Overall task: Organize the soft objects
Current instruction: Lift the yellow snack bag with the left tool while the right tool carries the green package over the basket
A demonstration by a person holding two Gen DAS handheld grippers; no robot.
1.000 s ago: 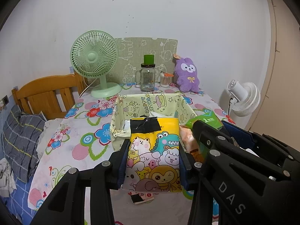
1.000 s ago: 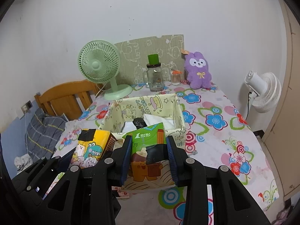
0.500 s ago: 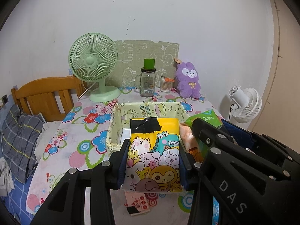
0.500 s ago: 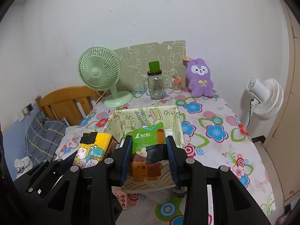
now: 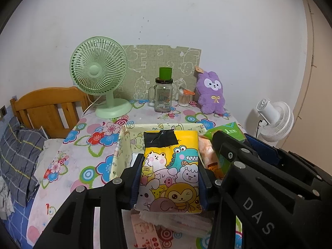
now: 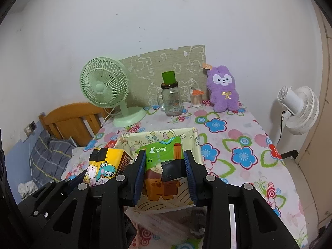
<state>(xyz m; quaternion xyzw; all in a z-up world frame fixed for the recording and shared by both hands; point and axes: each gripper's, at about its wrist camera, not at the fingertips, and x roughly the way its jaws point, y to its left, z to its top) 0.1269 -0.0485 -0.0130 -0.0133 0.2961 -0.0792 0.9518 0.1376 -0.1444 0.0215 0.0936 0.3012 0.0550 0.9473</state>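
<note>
My left gripper (image 5: 170, 175) is shut on a yellow tissue pack (image 5: 171, 170) printed with cartoon animals and patched with black tape. It is held above the near side of the pale yellow fabric basket (image 5: 122, 143). My right gripper (image 6: 164, 172) is shut on a green tissue pack (image 6: 164, 166) with black tape, held above the same basket (image 6: 132, 140). The yellow pack (image 6: 103, 166) shows at the left of the right wrist view, and the green pack (image 5: 230, 129) shows behind the right gripper in the left wrist view. A purple plush bunny (image 5: 211, 92) sits at the table's back right.
A flowered cloth covers the table (image 6: 238, 145). At the back stand a green desk fan (image 5: 99, 76), a glass jar with a green cup on top (image 5: 164, 95) and a small jar of swabs (image 5: 184, 97). A wooden headboard (image 5: 47, 108) is left, a white fan (image 5: 274, 120) right.
Both grippers have risen and pulled back from the basket with their packs held. The basket and table now sit lower and farther off in both views.
</note>
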